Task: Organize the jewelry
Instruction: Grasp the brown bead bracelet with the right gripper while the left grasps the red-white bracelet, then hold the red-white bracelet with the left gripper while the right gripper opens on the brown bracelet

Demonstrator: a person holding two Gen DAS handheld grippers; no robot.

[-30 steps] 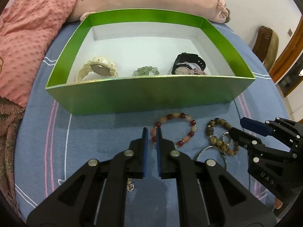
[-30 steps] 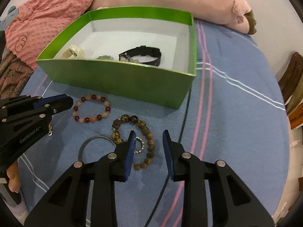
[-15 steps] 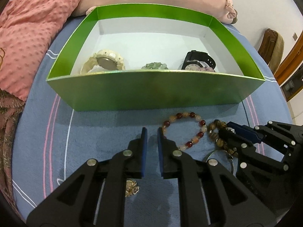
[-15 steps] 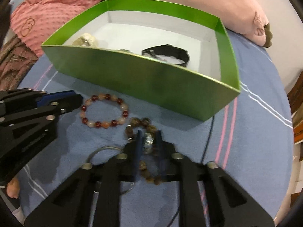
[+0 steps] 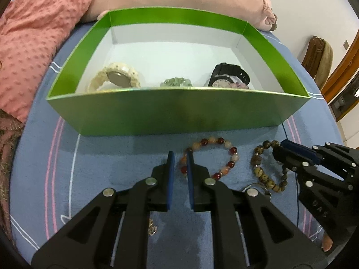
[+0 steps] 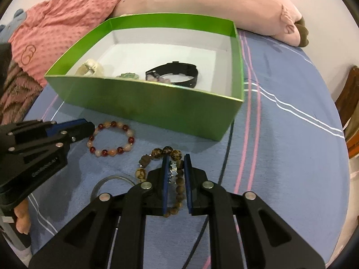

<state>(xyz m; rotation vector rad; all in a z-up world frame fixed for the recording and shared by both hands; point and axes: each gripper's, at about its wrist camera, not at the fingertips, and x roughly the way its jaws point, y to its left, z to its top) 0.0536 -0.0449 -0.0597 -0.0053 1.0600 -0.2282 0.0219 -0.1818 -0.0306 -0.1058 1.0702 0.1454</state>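
Right wrist view: my right gripper (image 6: 176, 170) has just closed onto the brown bead bracelet (image 6: 157, 153) at six o'clock below the green box (image 6: 143, 103), ready for lifting in.

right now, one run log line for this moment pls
stage: picking up bracelets | left claw: shut, at red bead bracelet | right claw: shut on brown bead bracelet | green box: two watches, green bracelet inside

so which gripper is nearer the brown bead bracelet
Right. The right gripper has its pads closed around the brown bead bracelet. The left gripper sits at the red and cream bead bracelet beside it, clear of the brown one.
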